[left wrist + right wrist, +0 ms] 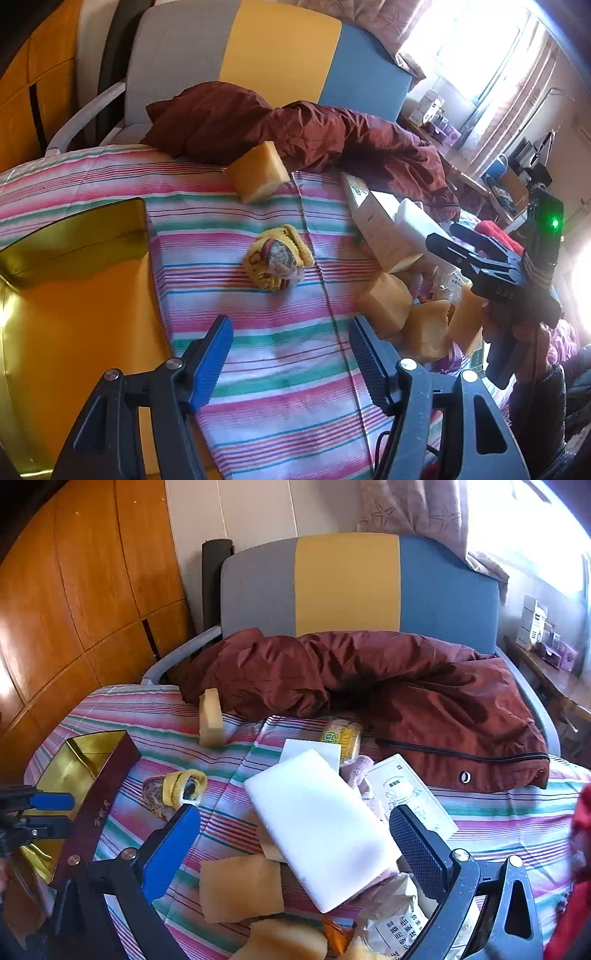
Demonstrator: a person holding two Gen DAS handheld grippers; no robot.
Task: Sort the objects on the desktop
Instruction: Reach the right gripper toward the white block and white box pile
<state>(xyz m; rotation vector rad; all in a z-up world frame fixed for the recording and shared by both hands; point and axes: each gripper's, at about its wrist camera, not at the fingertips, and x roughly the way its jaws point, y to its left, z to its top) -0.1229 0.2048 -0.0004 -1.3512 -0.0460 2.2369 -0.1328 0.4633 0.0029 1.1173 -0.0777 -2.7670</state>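
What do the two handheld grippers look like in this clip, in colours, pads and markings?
Both grippers are black framed with silver screw heads. On each, one of the fingers has a bright blue ribbed pad and the other a dark textured pad. The right gripper shows a lit green light on its body. A red sleeve edges the right wrist view.

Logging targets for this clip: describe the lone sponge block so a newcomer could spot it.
Find the maroon jacket heaped at the striped cloth's far edge. The lone sponge block stands at its left end. Unlike the other tan blocks piled by the white slab, it stands alone.
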